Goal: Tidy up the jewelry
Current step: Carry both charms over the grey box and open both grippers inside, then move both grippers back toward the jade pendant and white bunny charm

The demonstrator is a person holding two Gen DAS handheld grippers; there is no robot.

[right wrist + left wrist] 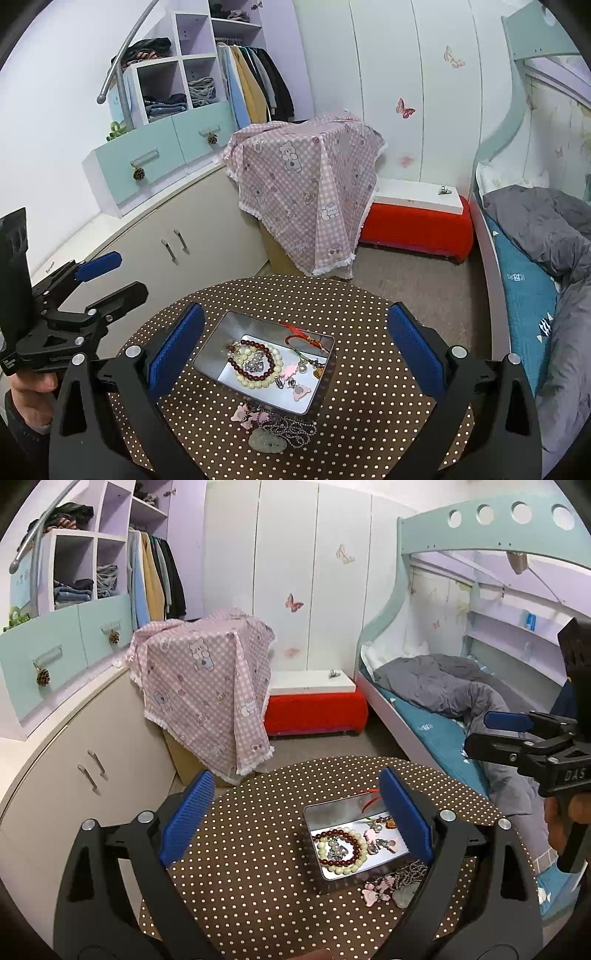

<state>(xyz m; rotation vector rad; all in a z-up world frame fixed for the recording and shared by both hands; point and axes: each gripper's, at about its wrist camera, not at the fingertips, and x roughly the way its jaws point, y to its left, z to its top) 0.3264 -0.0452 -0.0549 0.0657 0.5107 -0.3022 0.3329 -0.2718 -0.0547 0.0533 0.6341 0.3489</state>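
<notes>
A silver metal tin (314,814) (210,350) sits on the round brown polka-dot table (258,849) (369,332). It holds a dark red bead bracelet (356,856) (271,363), a cream bead bracelet (325,853) (258,384), pink charms (301,391) and a red cord (303,334). A jade pendant on a ball chain (267,441) (404,895) and a pink charm (245,411) (373,893) lie on the table just in front of the tin. My left gripper (295,816) is open and empty above the tin. My right gripper (295,352) is open and empty above the tin.
A box draped in pink checked cloth (207,679) (310,192) stands beyond the table, with a red bench (317,709) beside it. A bunk bed with grey bedding (443,686) is at the right. Cream cabinets (74,768) are at the left.
</notes>
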